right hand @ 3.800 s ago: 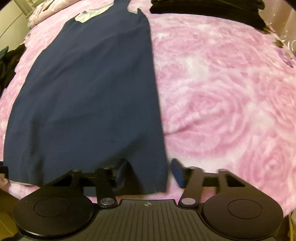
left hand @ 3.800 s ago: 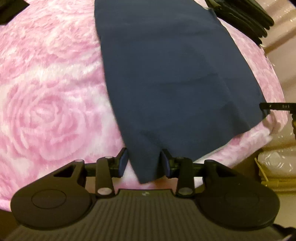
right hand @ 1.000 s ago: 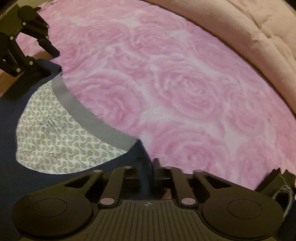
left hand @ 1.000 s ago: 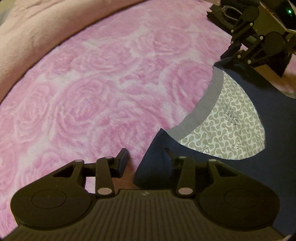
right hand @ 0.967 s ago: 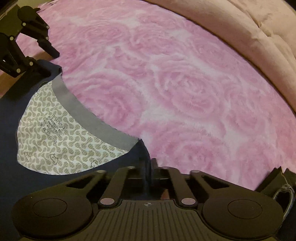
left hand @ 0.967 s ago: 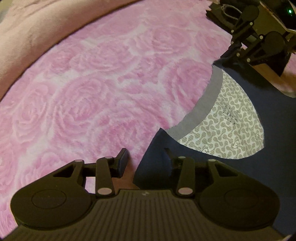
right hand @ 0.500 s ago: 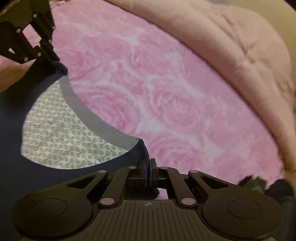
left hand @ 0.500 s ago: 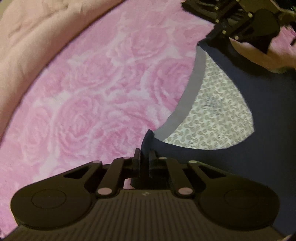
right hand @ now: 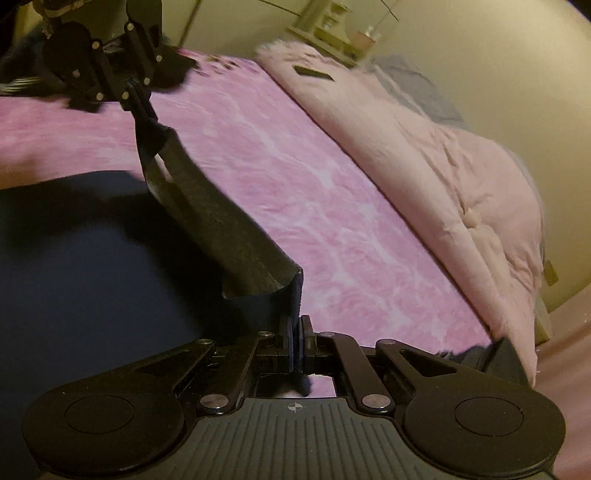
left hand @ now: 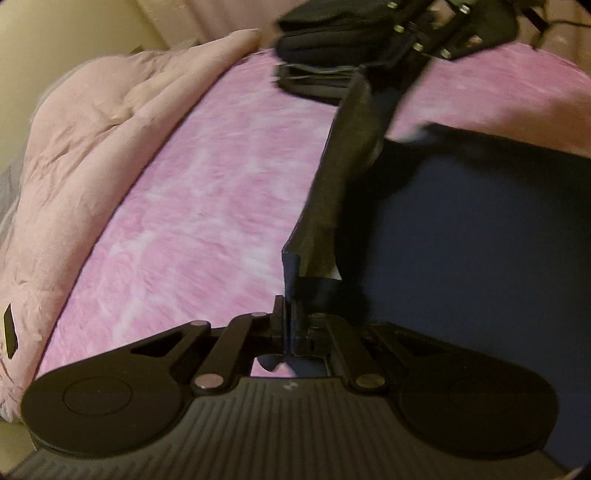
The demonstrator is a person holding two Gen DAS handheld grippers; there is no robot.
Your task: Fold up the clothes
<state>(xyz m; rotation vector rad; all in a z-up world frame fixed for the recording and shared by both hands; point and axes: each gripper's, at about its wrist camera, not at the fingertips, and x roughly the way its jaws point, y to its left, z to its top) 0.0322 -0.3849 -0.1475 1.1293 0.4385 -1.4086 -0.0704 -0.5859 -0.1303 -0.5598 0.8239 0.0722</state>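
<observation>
A navy blue garment (left hand: 480, 240) with a grey neckband (left hand: 343, 147) lies on the pink rose blanket (left hand: 207, 192). My left gripper (left hand: 286, 314) is shut on one shoulder corner of it. My right gripper (right hand: 295, 328) is shut on the other shoulder corner. The neckband (right hand: 214, 214) stretches taut in the air between them, lifted off the bed. The rest of the garment (right hand: 81, 266) hangs down in shadow. Each gripper shows in the other's view, the right gripper (left hand: 373, 68) at top right, the left gripper (right hand: 138, 99) at top left.
A stack of dark folded clothes (left hand: 321, 48) lies on the far part of the bed. A pale pink quilt (right hand: 454, 177) is bunched along the bed's edge, with a small dark flat object (right hand: 314, 72) on it. A shelf with items (right hand: 340, 29) stands by the wall.
Both grippers, shut on the shoulder corners, have risen off the blanket, lifting the collar end; the patterned inner lining no longer shows and the neckband is stretched between them.
</observation>
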